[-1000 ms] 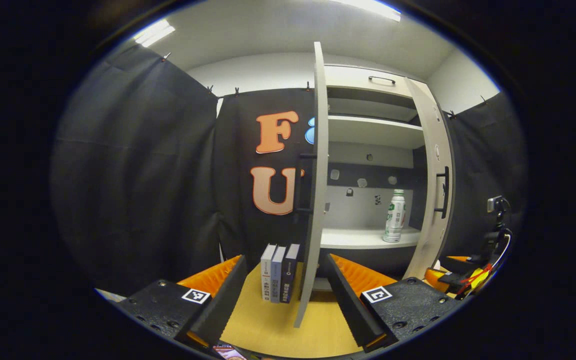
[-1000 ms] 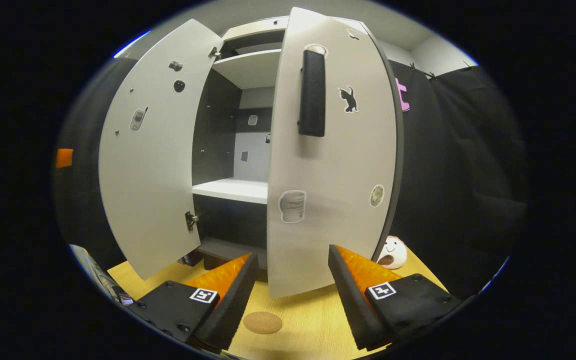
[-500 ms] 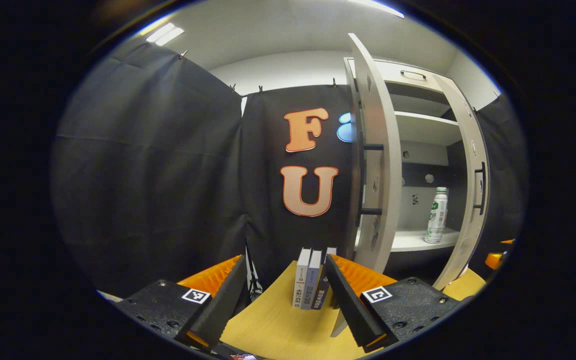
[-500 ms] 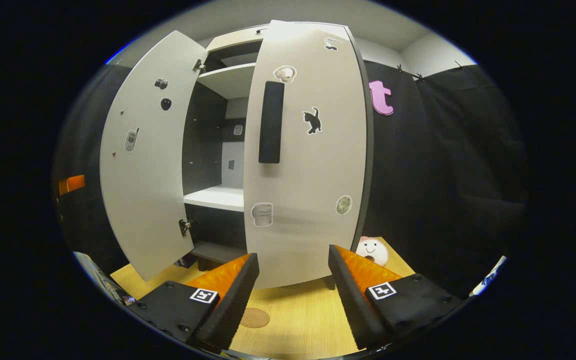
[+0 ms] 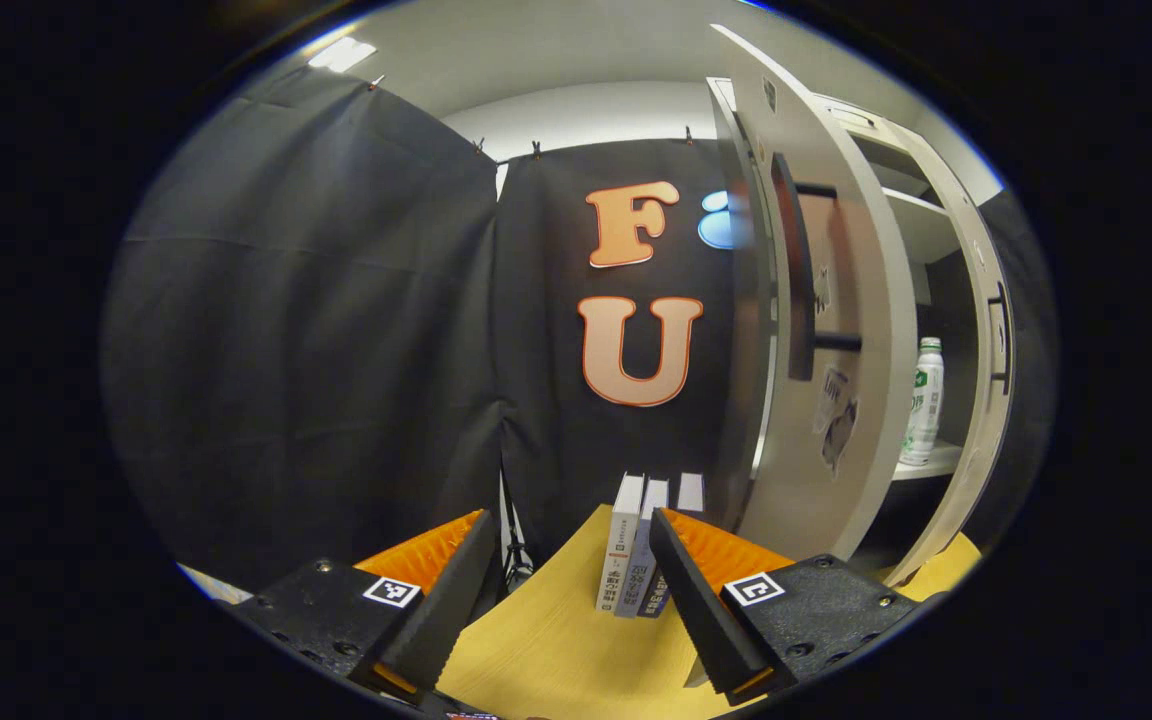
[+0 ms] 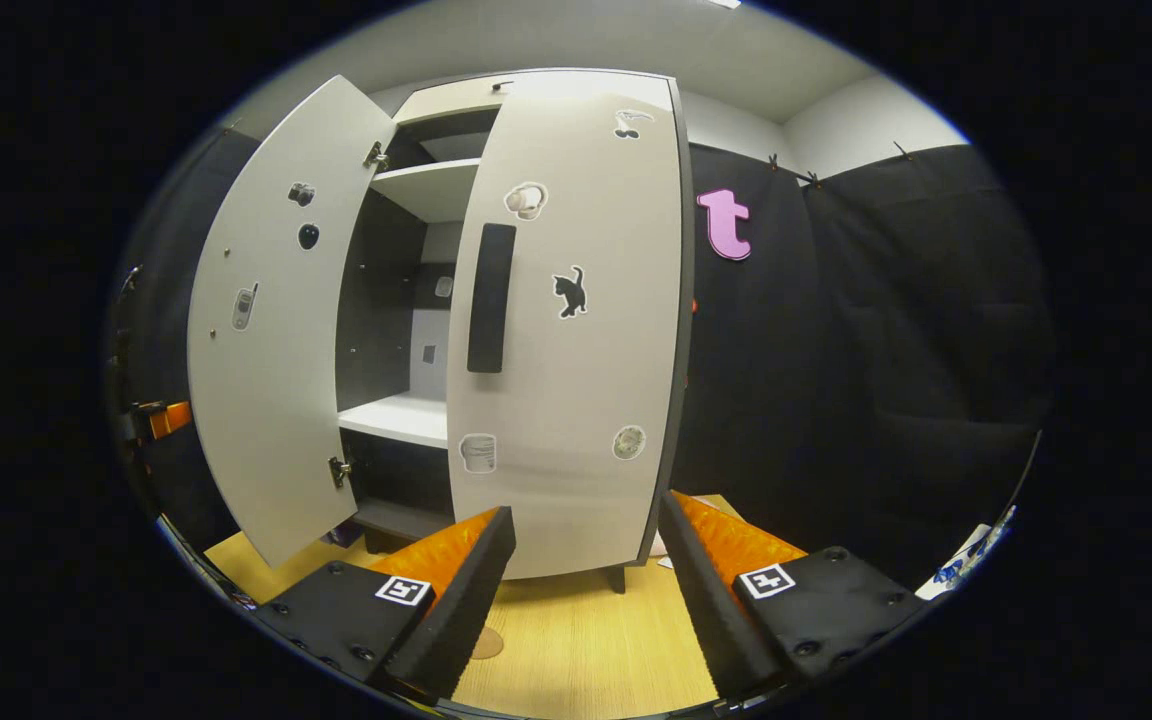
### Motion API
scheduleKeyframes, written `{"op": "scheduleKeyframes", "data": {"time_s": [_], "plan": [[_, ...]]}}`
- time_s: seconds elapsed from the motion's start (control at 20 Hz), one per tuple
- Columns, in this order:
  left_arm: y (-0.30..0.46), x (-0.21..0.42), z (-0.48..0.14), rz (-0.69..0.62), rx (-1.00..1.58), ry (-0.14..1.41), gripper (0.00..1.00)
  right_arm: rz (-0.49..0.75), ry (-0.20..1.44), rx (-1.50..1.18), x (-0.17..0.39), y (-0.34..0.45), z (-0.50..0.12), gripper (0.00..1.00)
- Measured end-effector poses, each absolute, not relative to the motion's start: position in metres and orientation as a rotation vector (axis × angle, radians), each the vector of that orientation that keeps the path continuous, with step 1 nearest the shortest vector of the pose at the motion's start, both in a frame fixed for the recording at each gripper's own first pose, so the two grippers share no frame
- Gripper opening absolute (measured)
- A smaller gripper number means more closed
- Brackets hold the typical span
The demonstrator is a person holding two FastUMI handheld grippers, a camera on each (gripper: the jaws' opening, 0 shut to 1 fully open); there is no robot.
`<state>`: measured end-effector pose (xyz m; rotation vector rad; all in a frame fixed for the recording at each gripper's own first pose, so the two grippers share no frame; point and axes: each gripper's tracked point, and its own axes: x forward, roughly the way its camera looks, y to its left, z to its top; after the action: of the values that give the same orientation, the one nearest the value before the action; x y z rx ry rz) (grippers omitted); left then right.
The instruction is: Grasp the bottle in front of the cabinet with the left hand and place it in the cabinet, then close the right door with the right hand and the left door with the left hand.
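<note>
The white bottle (image 5: 924,400) with green print stands upright on the cabinet's shelf (image 5: 926,462), seen through the gap between the doors. The left door (image 5: 851,420) stands ajar just right of my left gripper (image 5: 566,590), its outer face and black handle (image 5: 796,270) turned to me. That gripper is open and holds nothing. In the right gripper view the right door (image 6: 576,380) is swung nearly flat against the cabinet, while the left door (image 6: 266,330) hangs wide open. My right gripper (image 6: 586,590) is open and empty, low in front of the right door's bottom edge.
Three books (image 5: 636,545) stand upright on the wooden table (image 5: 556,650) beside the left door, just past my left gripper's right finger. A brown round coaster (image 6: 484,643) lies on the table (image 6: 596,650) by my right gripper. Black cloth walls enclose the booth.
The right door has swung further toward the cabinet and now hides the white plush toy. My left gripper has moved left, round to the outer face of the left door.
</note>
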<state>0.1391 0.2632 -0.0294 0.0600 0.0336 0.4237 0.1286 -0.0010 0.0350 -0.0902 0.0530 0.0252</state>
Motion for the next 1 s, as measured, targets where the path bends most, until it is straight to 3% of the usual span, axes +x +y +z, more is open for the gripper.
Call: {"op": "scheduleKeyframes", "data": {"time_s": [1.0], "plan": [[0.189,0.166,-0.062,0.358,0.028,0.098,0.94,0.008,0.044,-0.105,0.127,-0.032,0.042,0.96]]}}
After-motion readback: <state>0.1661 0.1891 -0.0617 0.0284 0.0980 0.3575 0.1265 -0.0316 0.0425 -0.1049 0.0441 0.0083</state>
